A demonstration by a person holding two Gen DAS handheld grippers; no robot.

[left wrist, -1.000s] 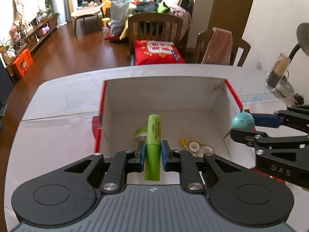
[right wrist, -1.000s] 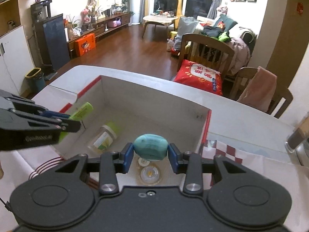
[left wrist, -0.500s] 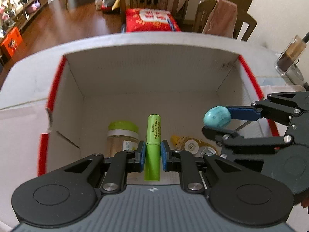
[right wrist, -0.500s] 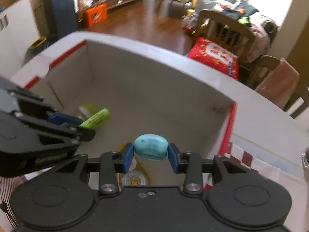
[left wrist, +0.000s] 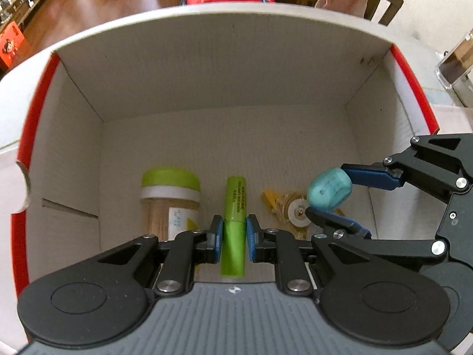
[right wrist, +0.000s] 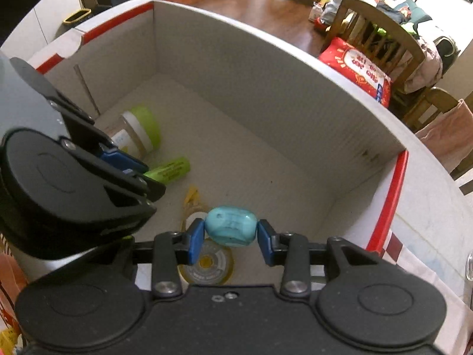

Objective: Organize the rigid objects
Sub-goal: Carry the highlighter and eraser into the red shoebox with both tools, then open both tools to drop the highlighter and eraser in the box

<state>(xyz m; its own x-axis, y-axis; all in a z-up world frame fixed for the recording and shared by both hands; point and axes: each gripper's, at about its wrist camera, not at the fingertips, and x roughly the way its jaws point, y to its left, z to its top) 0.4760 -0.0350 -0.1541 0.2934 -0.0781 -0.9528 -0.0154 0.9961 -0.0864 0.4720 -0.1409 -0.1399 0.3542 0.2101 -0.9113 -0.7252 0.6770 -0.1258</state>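
Your left hand-held gripper (left wrist: 233,233) grips the green tube (left wrist: 234,207), the right hand-held gripper (right wrist: 230,236) the turquoise bead (right wrist: 230,225); released from here into the box (left wrist: 207,68), the bead could roll or strike the jar (left wrist: 170,201).

**Occlusions and cut-offs**

Jar (left wrist: 170,204) base hidden behind left gripper (left wrist: 232,238) linkage. Green tube (left wrist: 234,227) print too small to read. Yellow disc (right wrist: 207,263) partly covered by right gripper (right wrist: 230,238). Clear container (left wrist: 456,59) cropped by right frame edge.

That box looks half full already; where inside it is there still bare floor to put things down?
The box floor is bare along the far wall and toward the right wall. The near side is crowded: jar left, tape rolls middle, with both tools holding the green tube and blue stone over them.
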